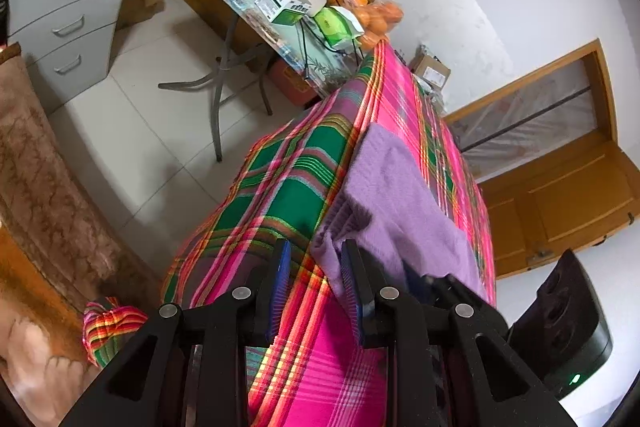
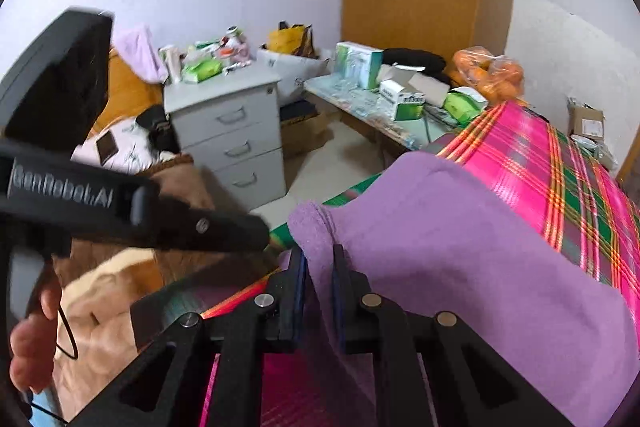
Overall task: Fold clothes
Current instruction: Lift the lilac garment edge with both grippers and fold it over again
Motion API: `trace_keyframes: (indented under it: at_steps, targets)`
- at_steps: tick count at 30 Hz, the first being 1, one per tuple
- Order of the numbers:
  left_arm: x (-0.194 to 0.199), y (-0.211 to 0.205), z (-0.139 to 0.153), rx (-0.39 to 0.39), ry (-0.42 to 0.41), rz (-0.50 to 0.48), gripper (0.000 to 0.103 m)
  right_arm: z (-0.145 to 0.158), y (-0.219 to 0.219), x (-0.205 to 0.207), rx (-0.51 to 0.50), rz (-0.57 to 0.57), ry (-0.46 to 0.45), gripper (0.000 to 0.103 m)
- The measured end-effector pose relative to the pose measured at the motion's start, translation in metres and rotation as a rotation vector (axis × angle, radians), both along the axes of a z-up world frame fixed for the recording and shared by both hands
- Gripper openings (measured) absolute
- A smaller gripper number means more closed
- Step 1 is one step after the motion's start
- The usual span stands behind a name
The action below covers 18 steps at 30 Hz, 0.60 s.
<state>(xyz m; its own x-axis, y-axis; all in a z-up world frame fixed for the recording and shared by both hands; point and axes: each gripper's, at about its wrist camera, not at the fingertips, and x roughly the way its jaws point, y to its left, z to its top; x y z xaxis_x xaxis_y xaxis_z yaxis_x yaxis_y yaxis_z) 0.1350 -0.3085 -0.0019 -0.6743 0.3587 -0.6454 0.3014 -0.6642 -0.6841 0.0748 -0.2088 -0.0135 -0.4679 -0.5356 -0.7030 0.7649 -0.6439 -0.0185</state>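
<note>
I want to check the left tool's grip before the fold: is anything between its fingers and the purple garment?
Nothing visible blocks it. The left tool stands at the purple garment edge, its right finger against the fabric, but only plaid cloth shows in its gap. The right tool already pinches the garment's edge.

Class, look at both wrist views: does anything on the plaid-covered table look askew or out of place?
The purple garment lies rumpled at the edge of the plaid tablecloth, one corner spilling past it. The right gripper pinches that corner, while the left gripper is open beside the fabric.
</note>
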Motion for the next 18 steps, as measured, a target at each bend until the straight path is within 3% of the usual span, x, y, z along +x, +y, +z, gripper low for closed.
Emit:
trace_keyframes:
  at_steps: [5, 9, 12, 16, 18]
  targets:
    - [-0.004, 0.001, -0.002, 0.006, -0.004, -0.010, 0.027, -0.006, 0.001, 0.000, 0.008, 0.005, -0.045, 0.022]
    - [-0.005, 0.001, -0.001, 0.002, -0.003, -0.014, 0.027, -0.008, -0.008, 0.012, 0.066, 0.035, 0.001, 0.042]
    - [-0.005, -0.001, 0.000, -0.001, -0.002, -0.009, 0.027, -0.010, -0.014, 0.017, 0.111, 0.032, 0.038, 0.043]
    - [-0.007, -0.005, 0.002, 0.012, 0.001, -0.007, 0.027, -0.011, -0.012, 0.010, 0.111, 0.017, 0.012, 0.043]
    - [-0.010, -0.006, 0.003, 0.024, 0.004, -0.011, 0.027, -0.012, -0.012, 0.008, 0.136, 0.002, 0.032, 0.029]
